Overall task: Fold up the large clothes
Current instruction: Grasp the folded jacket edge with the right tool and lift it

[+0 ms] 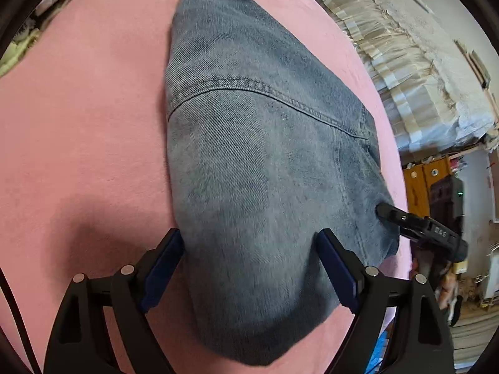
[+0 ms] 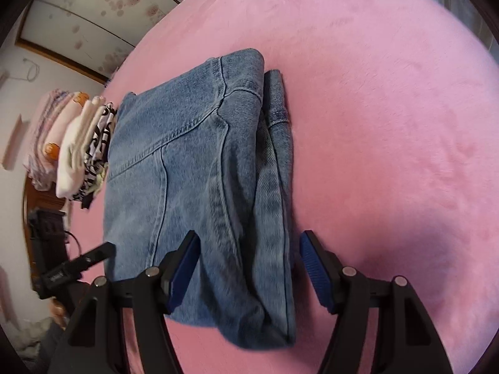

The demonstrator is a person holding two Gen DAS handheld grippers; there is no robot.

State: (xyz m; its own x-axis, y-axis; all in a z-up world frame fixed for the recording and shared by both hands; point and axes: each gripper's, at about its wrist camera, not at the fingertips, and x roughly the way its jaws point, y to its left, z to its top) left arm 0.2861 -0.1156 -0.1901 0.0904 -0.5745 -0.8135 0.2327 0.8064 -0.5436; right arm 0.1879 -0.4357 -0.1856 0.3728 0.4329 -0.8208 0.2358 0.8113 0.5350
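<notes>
Folded blue jeans [image 1: 249, 155] lie on a pink bed cover [image 1: 78, 124]. My left gripper [image 1: 252, 255] hovers open over their near end, with its left pad at the denim's edge and its right pad above the cloth. One of my right gripper's fingers [image 1: 386, 212] touches the jeans' right edge. In the right wrist view the jeans [image 2: 193, 162] show a folded leg along their right side. My right gripper [image 2: 249, 249] stands open astride that side, its right pad clear of the denim. The fingers [image 2: 103, 251] of my left gripper reach in at the left.
A stack of folded clothes [image 2: 84, 143] sits by the bed's left edge, close to the jeans. Pink cover [image 2: 389, 109] stretches wide to the right. Beyond the bed are ruffled beige bedding [image 1: 405, 62] and wooden furniture [image 1: 427, 174].
</notes>
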